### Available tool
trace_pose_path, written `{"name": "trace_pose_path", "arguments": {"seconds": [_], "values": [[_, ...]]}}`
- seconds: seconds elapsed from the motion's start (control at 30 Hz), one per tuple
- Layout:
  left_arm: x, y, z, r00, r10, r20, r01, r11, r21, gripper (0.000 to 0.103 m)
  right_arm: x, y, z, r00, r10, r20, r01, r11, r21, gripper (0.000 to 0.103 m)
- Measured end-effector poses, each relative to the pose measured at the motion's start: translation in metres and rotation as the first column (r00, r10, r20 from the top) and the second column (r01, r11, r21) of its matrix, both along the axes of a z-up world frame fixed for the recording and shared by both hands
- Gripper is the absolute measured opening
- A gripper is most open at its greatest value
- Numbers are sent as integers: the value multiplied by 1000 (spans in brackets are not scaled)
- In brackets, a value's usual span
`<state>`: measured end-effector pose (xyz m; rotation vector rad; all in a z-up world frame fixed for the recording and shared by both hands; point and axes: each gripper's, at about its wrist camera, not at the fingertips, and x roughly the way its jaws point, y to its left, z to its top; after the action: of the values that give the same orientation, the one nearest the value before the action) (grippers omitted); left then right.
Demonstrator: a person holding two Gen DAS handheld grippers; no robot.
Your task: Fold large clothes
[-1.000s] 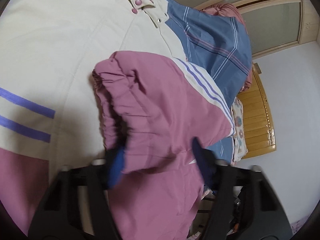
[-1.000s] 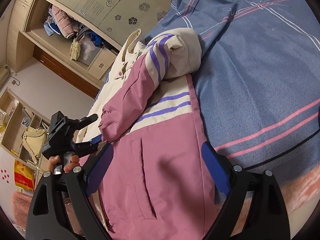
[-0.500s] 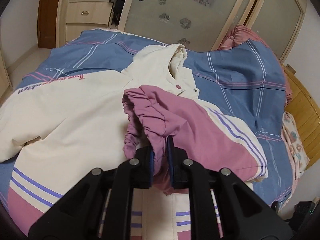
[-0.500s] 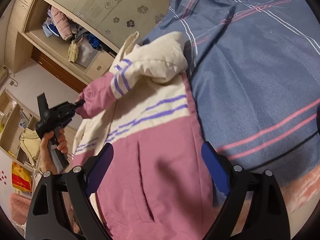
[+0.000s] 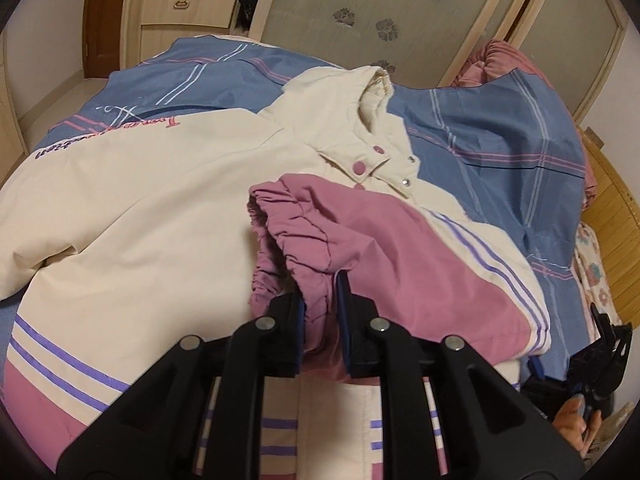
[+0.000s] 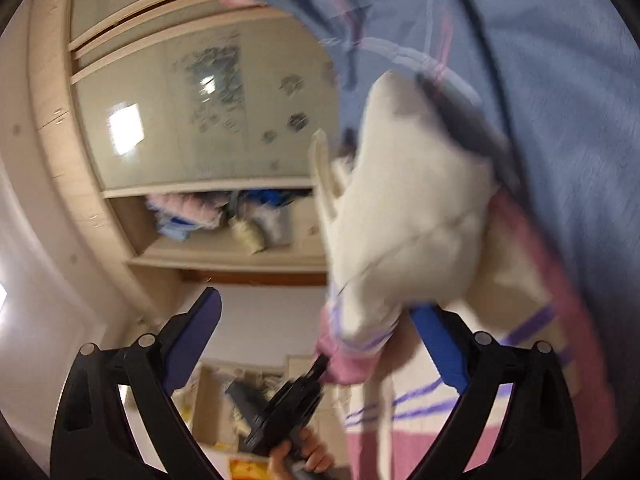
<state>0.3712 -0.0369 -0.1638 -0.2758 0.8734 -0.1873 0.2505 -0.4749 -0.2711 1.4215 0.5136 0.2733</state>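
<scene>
The left gripper [image 5: 320, 300] is closed on the pink cuff [image 5: 296, 232] of the jacket [image 5: 132, 216], which lies across the blue bed cover [image 5: 492, 136], while the right gripper [image 6: 316, 332] is wide open, holding nothing

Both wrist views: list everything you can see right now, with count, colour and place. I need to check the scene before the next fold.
jacket: one, cream with pink panels and purple stripes, spread front-up on the bed
sleeve: one, pink cuff, folded across the jacket's chest
bedcover: one, blue with pink and white lines, under the jacket
wardrobe doors: frosted with flower pattern, behind the bed
drawer unit: one, light wood, back left
headboard: wooden, far right
left gripper: black with blue pads, shut on the sleeve cuff
right gripper: black with blue pads, open, by the jacket's side; view blurred
right hand: at the right edge, holding the right gripper
</scene>
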Motion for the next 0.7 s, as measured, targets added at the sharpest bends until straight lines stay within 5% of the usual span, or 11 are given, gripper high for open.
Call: {"name": "trace_pose_path", "arguments": {"seconds": [0.17, 0.27, 0.4, 0.57, 0.7], "values": [[15, -11, -14, 1000, 20, 4, -20, 997, 72, 17, -3, 6, 49, 997, 19, 69, 5, 943, -334, 87], [26, -14, -24, 999, 41, -10, -40, 992, 122, 19, 1, 38, 69, 991, 128, -49, -133, 810, -571, 87], [26, 1, -25, 997, 74, -11, -73, 994, 75, 31, -16, 62, 79, 968, 224, -112, -240, 708, -664, 87], [32, -3, -26, 997, 68, -22, -64, 991, 120, 34, -37, 96, 111, 949, 313, 26, -168, 575, -801, 87], [33, -8, -32, 997, 67, -45, -60, 986, 153, 38, 16, 108, 74, 951, 255, -174, -288, 526, -800, 87]]}}
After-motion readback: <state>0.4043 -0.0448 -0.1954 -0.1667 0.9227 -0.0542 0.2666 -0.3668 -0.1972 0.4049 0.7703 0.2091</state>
